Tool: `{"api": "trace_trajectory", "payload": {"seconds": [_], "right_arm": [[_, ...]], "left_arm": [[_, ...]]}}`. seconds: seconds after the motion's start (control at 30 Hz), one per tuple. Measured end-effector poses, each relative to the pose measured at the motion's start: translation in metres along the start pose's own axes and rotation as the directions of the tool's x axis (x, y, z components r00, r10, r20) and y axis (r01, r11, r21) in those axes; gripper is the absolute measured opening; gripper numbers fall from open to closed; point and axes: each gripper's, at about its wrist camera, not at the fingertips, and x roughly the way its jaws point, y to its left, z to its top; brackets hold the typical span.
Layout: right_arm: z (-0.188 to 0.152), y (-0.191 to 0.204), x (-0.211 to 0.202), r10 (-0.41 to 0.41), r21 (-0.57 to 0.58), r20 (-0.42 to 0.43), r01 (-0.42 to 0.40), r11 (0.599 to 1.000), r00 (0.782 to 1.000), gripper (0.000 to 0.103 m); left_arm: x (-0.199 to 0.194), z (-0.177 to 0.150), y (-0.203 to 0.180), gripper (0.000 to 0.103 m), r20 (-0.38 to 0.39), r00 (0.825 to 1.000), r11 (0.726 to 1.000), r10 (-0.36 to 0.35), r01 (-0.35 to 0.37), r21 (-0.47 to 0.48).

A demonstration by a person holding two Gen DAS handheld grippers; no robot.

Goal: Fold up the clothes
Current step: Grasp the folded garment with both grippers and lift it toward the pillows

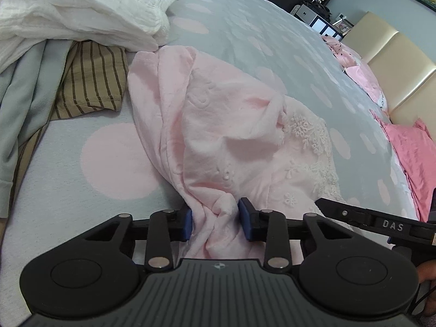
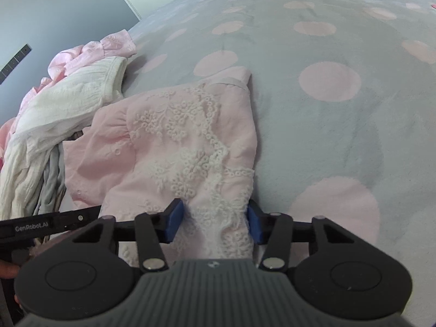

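A pale pink garment point(image 1: 218, 136) with white lace embroidery lies crumpled on a grey bedspread point(image 1: 114, 212) with pink dots. My left gripper point(image 1: 215, 223) is shut on a bunched fold at the garment's near edge, its blue pads pressing the cloth from both sides. In the right wrist view the same pink garment point(image 2: 177, 136) spreads ahead, and my right gripper point(image 2: 215, 220) is shut on its lace-trimmed edge. The two grippers sit close side by side: a right finger point(image 1: 354, 214) shows in the left wrist view and a left finger point(image 2: 54, 222) in the right wrist view.
A heap of other clothes sits to the left: a white garment point(image 1: 81, 8), a brown striped one point(image 1: 92, 79) and a grey one point(image 1: 24, 90). Pink pillows point(image 1: 408, 147) and a cream headboard point(image 1: 395, 54) stand at the right. Open bedspread point(image 2: 340, 122) stretches ahead on the right.
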Motion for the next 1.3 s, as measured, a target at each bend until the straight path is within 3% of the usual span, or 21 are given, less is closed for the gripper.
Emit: {"api": "trace_trajectory", "payload": {"seconds": [0.07, 0.17, 0.5, 0.67, 1.07, 1.3], "right_arm": [[0.001, 0.003, 0.000, 0.004, -0.001, 0.000, -0.004, 1.000, 1.000, 0.031], [0.001, 0.011, -0.006, 0.002, -0.021, 0.017, -0.001, 1.000, 1.000, 0.020], [0.004, 0.020, -0.064, 0.067, -0.070, 0.146, -0.057, 0.996, 0.987, 0.017], [0.004, 0.002, -0.101, 0.069, -0.026, 0.203, -0.065, 0.998, 0.977, 0.017], [0.022, -0.065, -0.197, 0.057, 0.030, 0.279, -0.068, 0.997, 0.958, 0.017], [0.051, -0.130, -0.253, 0.017, 0.011, 0.323, -0.022, 1.000, 0.946, 0.017]], "left_arm": [[0.000, 0.000, 0.001, 0.026, 0.004, 1.000, 1.000, -0.013, 0.013, -0.010], [-0.002, -0.002, 0.004, 0.021, 0.016, 0.999, 0.999, -0.034, 0.035, -0.025], [-0.022, -0.005, -0.006, 0.015, 0.071, 0.995, 0.996, -0.071, 0.074, -0.039], [-0.035, -0.002, -0.031, 0.014, 0.104, 0.985, 0.990, -0.137, 0.139, -0.010], [-0.046, 0.009, -0.119, 0.013, 0.136, 0.939, 0.947, -0.317, 0.307, 0.093], [-0.006, 0.028, -0.199, 0.013, 0.109, 0.906, 0.912, -0.408, 0.398, 0.100]]}}
